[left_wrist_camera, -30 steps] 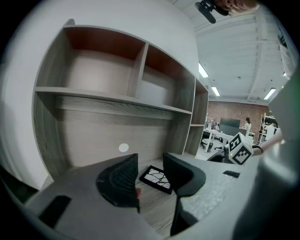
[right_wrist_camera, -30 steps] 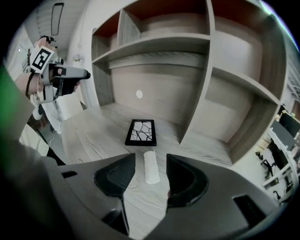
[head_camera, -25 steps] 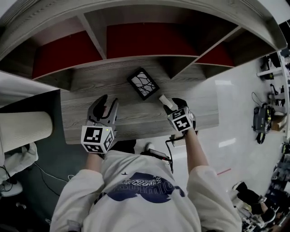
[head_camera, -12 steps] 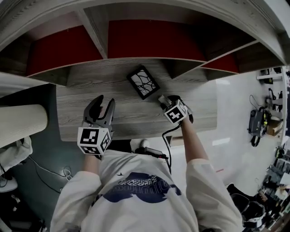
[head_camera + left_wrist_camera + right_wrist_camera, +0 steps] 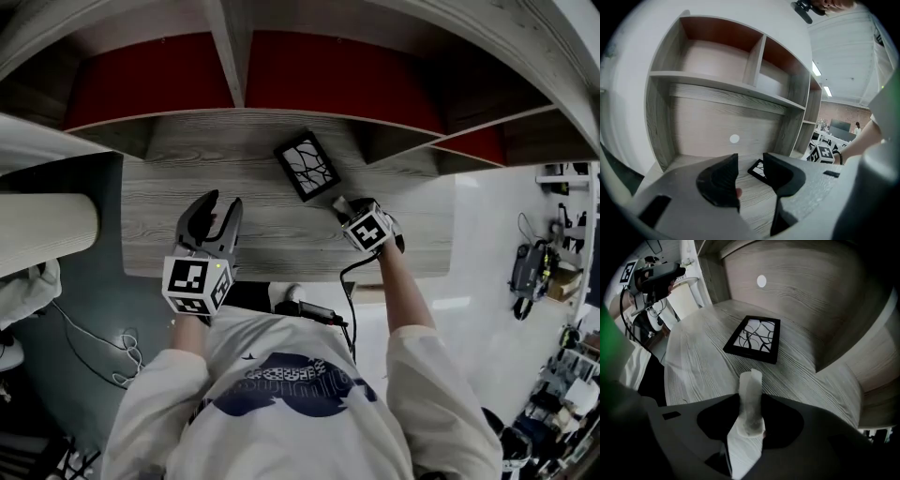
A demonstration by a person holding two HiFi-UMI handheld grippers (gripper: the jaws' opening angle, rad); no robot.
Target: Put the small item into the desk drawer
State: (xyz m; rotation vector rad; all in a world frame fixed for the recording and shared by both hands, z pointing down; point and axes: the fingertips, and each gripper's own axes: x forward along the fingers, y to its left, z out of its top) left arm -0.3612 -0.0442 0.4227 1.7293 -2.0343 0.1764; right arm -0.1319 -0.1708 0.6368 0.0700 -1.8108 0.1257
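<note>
A small white item, long and narrow, sticks out forward between the jaws of my right gripper. The jaws are closing and both pads touch its sides. In the head view this item shows just ahead of the right gripper, over the grey wooden desk. My left gripper hovers over the desk's left half. Its jaws stand a little apart with nothing between them. No drawer shows in any view.
A black-framed picture with a white crack pattern lies flat on the desk just beyond the right gripper. Open shelf compartments with red backs rise behind the desk. A cable hangs under the right arm.
The right gripper has edged forward towards the black frame with the white item between its jaws. The left gripper has stayed in about the same place.
</note>
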